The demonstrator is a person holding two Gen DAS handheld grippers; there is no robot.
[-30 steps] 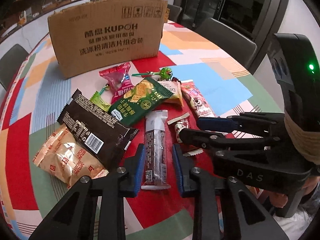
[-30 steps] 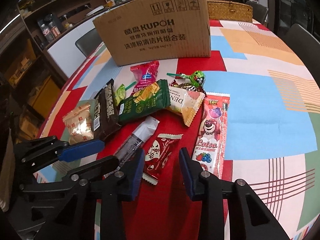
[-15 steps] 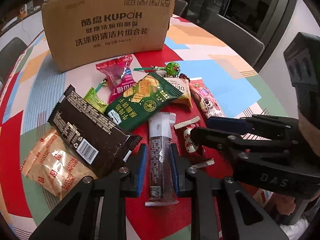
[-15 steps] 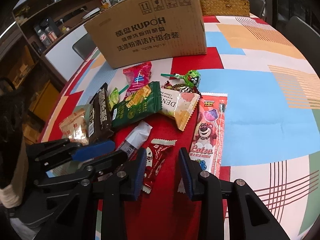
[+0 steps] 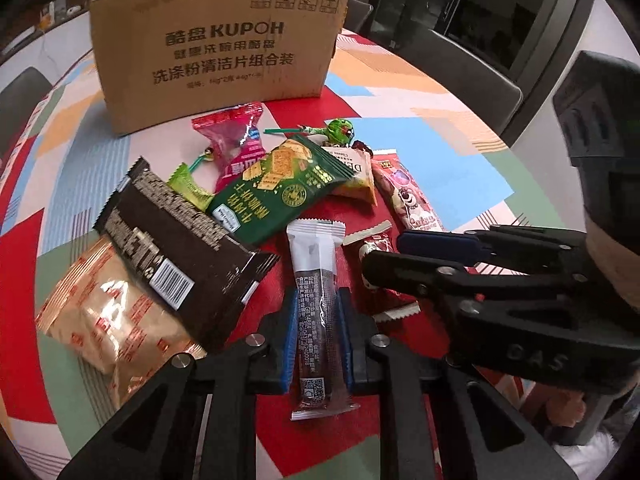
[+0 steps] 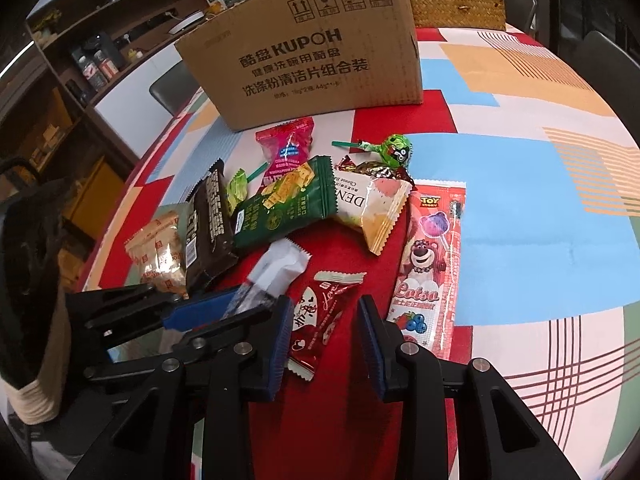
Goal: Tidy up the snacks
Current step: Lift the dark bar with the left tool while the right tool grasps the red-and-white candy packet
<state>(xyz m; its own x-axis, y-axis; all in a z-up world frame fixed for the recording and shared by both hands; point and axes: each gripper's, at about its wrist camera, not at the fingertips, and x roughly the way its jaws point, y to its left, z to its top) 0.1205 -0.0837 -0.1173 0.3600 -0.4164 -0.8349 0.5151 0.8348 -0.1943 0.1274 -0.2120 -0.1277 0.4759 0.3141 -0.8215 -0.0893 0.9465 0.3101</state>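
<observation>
Several snack packets lie in a heap on the patterned table. My left gripper [image 5: 318, 312] is shut on a long brown-and-white snack bar [image 5: 318, 300], which also shows in the right wrist view [image 6: 272, 276]. My right gripper [image 6: 324, 320] is open, its jaws on either side of a small red "Love" candy packet [image 6: 320, 316], seen in the left wrist view [image 5: 374, 250] too. A green cracker pack [image 5: 276, 188], a dark brown wafer pack [image 5: 176, 236] and a pink Lotso lollipop pack [image 6: 428, 264] lie around them.
A KUPOH cardboard box [image 5: 216, 48] stands behind the snacks. A gold biscuit bag [image 5: 112, 316], pink candy bag [image 5: 236, 136], green lollipop [image 5: 340, 130] and orange-white pack [image 6: 372, 208] lie in the heap. A woven basket [image 6: 456, 10] stands at the back.
My left gripper moved forward and closed its jaws on the snack bar. My right gripper advanced until its open jaws came around the red candy packet.
</observation>
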